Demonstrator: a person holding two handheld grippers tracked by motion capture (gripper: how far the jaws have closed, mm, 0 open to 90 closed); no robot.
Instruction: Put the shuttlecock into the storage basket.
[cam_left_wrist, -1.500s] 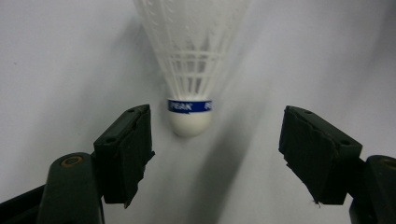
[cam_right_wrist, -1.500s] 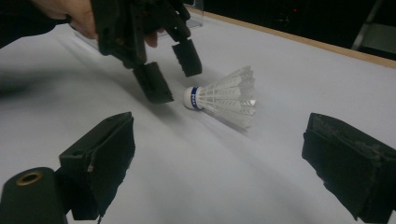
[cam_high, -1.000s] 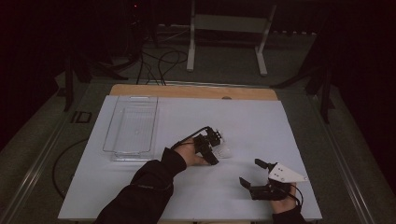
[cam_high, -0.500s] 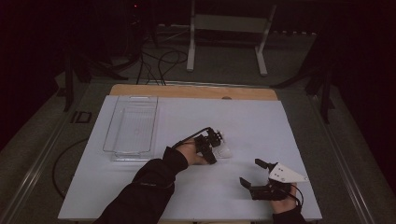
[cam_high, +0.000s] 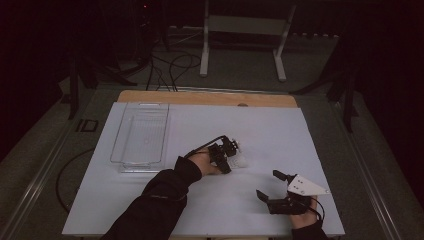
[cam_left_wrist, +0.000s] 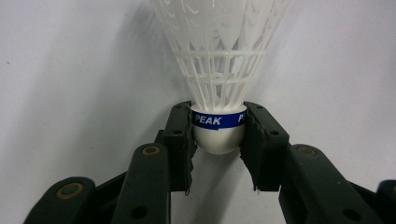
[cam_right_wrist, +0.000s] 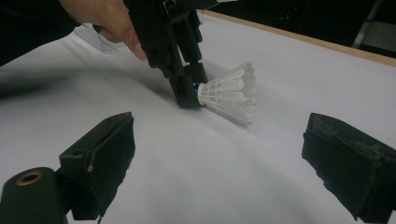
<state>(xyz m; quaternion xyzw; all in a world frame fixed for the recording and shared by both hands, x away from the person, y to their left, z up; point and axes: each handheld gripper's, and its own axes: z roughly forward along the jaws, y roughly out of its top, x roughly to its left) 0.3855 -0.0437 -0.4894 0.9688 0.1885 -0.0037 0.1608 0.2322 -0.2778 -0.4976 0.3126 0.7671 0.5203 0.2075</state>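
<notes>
A white plastic shuttlecock (cam_left_wrist: 219, 60) with a blue band marked PEAK lies on the white table sheet (cam_high: 280, 135). My left gripper (cam_left_wrist: 218, 135) is shut on its rounded cork end, one jaw on each side. In the high view the left gripper (cam_high: 227, 155) is near the table's middle, the shuttlecock (cam_high: 241, 161) just right of it. From the right gripper view the shuttlecock (cam_right_wrist: 229, 92) rests on its side, skirt pointing right, with the left gripper (cam_right_wrist: 184, 81) pinching its head. My right gripper (cam_high: 272, 186) stands open at the front right, nothing between its fingers (cam_right_wrist: 105, 156).
A clear plastic tray (cam_high: 141, 135) lies empty at the left of the sheet. A wooden strip (cam_high: 205, 97) borders the table's far edge. A metal stand (cam_high: 242, 35) and cables sit on the dark floor beyond.
</notes>
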